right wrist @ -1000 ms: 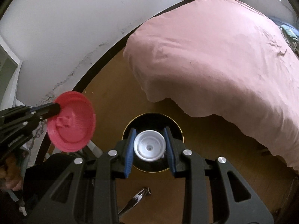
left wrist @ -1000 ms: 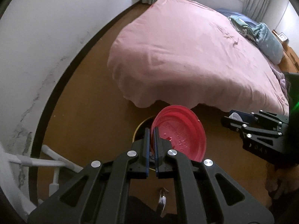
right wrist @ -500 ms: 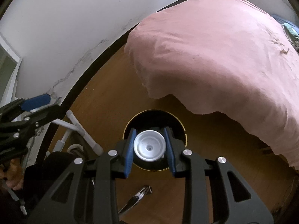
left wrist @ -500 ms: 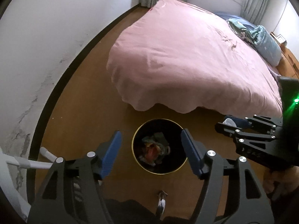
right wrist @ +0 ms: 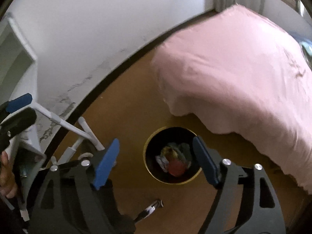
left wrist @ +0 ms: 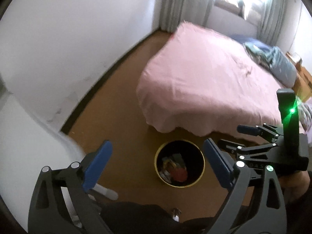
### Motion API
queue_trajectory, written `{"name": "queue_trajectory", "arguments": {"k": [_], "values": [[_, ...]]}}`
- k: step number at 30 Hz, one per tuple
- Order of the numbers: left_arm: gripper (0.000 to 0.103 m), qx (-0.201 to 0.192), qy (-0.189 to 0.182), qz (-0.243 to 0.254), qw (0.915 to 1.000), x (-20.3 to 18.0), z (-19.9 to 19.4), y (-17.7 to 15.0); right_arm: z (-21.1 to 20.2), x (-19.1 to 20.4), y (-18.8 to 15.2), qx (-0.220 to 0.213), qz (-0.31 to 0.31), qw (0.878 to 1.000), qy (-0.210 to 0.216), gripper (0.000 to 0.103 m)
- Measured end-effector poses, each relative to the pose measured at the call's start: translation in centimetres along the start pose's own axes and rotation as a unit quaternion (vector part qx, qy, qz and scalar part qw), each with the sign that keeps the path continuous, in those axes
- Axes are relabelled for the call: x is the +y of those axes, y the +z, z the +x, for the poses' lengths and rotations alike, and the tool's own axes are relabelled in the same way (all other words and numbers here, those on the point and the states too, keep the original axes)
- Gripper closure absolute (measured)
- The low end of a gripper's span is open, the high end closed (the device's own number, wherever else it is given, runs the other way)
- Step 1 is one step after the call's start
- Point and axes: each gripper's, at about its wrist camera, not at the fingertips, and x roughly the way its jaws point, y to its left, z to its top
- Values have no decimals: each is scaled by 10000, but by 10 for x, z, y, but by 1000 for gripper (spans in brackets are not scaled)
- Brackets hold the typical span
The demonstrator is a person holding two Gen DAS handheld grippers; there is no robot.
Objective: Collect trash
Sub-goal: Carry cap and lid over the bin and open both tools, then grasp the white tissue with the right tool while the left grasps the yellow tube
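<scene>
left gripper (left wrist: 157,162) above the floor (left wrist: 120,117), jaws opening wide, nothing between the blue pads; right gripper (right wrist: 156,159) likewise opening, pads apart, nothing gripped; both frame the round black bin (left wrist: 201,172) with gold rim, which stands on the brown floor just off the corner of the pink-covered bed (left wrist: 204,81); trash lies inside the bin: a red lid (left wrist: 180,174) on top of mixed wrappers (left wrist: 171,160); white rack tubes (right wrist: 68,125) by the wall, left of the bin.
</scene>
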Motion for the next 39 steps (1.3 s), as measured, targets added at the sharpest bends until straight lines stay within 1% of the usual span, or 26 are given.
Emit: {"name": "queue_trajectory", "arguments": {"k": [1, 4, 6, 8, 9, 11, 12, 14, 15, 17, 18, 19, 20, 21, 22, 24, 25, 26, 28, 29, 33, 34, 35, 36, 37, 39], "values": [[7, -98, 27, -72, 9999, 10, -12, -1, -6, 12, 4, -52, -111, 9999, 60, 22], [7, -304, 323, -356, 9984, 48, -51, -8, -21, 57, 16, -247, -502, 9981, 271, 20], [7, -396, 633, -596, 9954, 83, -77, -19, -27, 93, 25, -353, -775, 9951, 493, 19], [7, -445, 1092, -943, 9885, 129, -106, -39, -30, 141, 36, -420, -1132, 9890, 849, 19], [7, -452, 1250, -1070, 9853, 145, -116, -47, -30, 159, 39, -436, -1261, 9863, 966, 19], [7, -461, 1671, -1403, 9748, 185, -141, -69, -27, 208, 46, -432, -1621, 9778, 1255, 19], [7, -438, 1952, -1627, 9662, 213, -159, -86, -24, 244, 48, -392, -1878, 9704, 1465, 19], [7, -407, 2278, -1875, 9546, 243, -180, -107, -18, 289, 50, -344, -2195, 9602, 1693, 19], [7, -389, 2484, -2045, 9460, 261, -193, -121, -14, 327, 49, -306, -2471, 9502, 1875, 19], [7, -379, 2756, -2345, 9314, 290, -216, -145, -8, 373, 48, -237, -2779, 9383, 2044, 19], [7, -373, 2893, -2518, 9228, 304, -229, -159, -5, 401, 46, -188, -2945, 9303, 2179, 19], [7, -371, 3004, -2682, 9146, 317, -240, -173, -4, 428, 42, -128, -3095, 9224, 2309, 19], [7, -371, 3068, -2787, 9093, 325, -248, -182, -1, 458, 40, -65, -3259, 9138, 2422, 19], [7, -368, 3146, -2919, 9025, 334, -257, -195, 1, 476, 38, -39, -3370, 9079, 2492, 19], [7, -345, 3220, -3041, 8959, 342, -264, -207, 4, 502, 35, -2, -3538, 8995, 2566, 19], [7, -306, 3304, -3271, 8848, 353, -275, -229, 5, 542, 30, 38, -3776, 8874, 2645, 18], [7, -290, 3320, -3341, 8816, 357, -278, -236, 7, 563, 26, 53, -3875, 8814, 2699, 17], [7, -264, 3332, -3412, 8785, 361, -281, -244, 9, 578, 23, 73, -3932, 8789, 2700, 17], [7, -206, 3357, -3482, 8750, 368, -287, -257, 22, 611, 25, 187, -4043, 8742, 2683, 17], [7, -191, 3363, -3488, 8746, 370, -289, -261, 29, 625, 26, 243, -4087, 8724, 2672, 17], [7, -148, 3386, -3375, 8782, 377, -288, -259, 53, 655, 30, 350, -4141, 8737, 2528, 17], [7, -141, 3374, -3323, 8807, 378, -287, -256, 59, 659, 31, 391, -4123, 8752, 2498, 17], [7, -134, 3363, -3269, 8831, 379, -285, -253, 65, 664, 32, 432, -4109, 8770, 2453, 20], [7, -131, 3344, -3188, 8868, 383, -283, -250, 70, 666, 33, 456, -4113, 8772, 2433, 26], [7, -115, 3324, -3097, 8907, 384, -279, -245, 74, 668, 33, 499, -4135, 8768, 2404, 47], [7, -60, 3265, -2935, 8985, 388, -268, -233, 72, 661, 34, 485, -4172, 8750, 2406, 48]]}}
